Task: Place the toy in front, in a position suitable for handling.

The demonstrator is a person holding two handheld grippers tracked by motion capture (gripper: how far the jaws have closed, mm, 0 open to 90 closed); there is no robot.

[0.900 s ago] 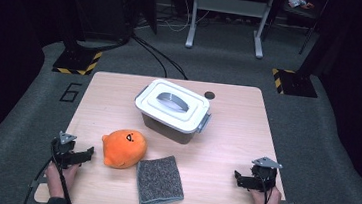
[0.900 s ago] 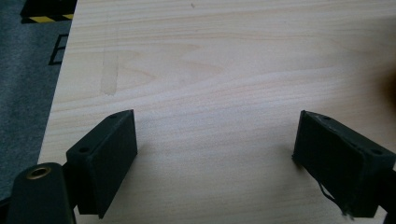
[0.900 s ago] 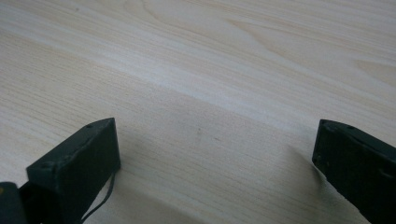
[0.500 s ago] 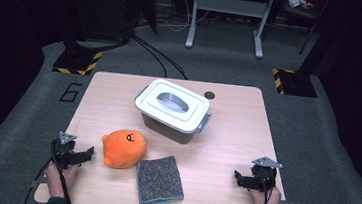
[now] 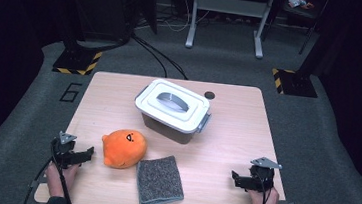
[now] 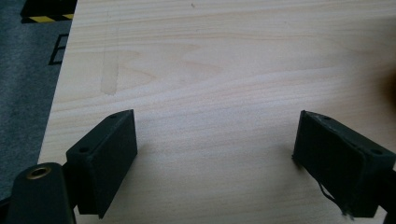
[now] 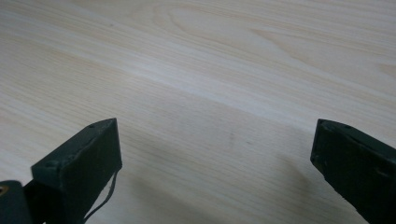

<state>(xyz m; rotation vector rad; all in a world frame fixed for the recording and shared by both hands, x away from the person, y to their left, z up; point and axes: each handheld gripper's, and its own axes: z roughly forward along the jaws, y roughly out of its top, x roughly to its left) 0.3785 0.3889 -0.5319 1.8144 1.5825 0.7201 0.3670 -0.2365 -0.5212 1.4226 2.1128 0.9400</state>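
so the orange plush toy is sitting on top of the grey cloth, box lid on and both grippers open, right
Not quite: the orange plush toy sits on the bare table, beside the grey cloth at its far left corner, not on top of it. The high view shows this. The box has its lid on, and the left gripper and right gripper are open.

An orange plush toy with a dark face mark lies on the near left part of the table. Just right of it, touching or nearly so, a grey textured cloth lies flat, folded into a rectangle.
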